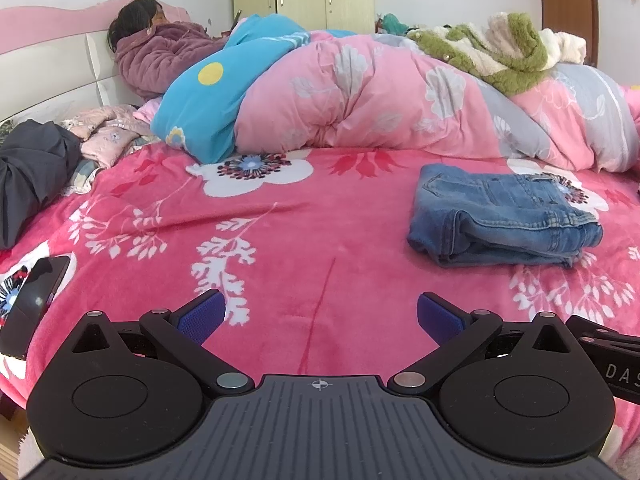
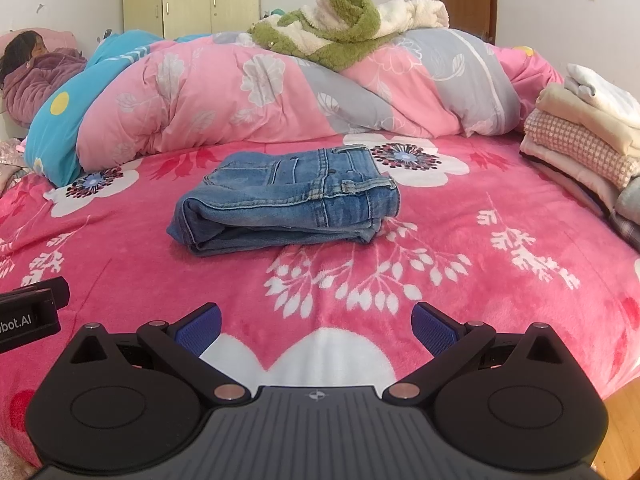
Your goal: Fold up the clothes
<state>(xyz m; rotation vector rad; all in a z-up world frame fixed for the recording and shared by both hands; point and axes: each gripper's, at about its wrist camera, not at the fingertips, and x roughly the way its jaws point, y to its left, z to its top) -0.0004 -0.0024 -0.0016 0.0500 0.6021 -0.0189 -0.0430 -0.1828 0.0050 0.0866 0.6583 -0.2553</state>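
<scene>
Folded blue jeans (image 1: 504, 216) (image 2: 288, 204) lie in a compact bundle on the pink flowered blanket (image 1: 280, 232) (image 2: 440, 240). My left gripper (image 1: 320, 312) hovers low over the blanket near the front edge, open and holding nothing, with the jeans ahead to its right. My right gripper (image 2: 316, 320) is also open with nothing between its blue pads (image 2: 200, 326), and the jeans lie straight ahead, slightly left. Part of the other gripper shows at the right edge of the left wrist view and the left edge of the right wrist view.
A rolled pink and blue quilt (image 1: 360, 100) (image 2: 240, 92) runs across the back, with a green and white fleece (image 2: 340, 28) on top. A person (image 1: 160, 48) lies at the headboard. Folded clothes (image 2: 588, 136) are stacked at right; dark clothing (image 1: 32, 168) and a phone (image 1: 36, 296) at left.
</scene>
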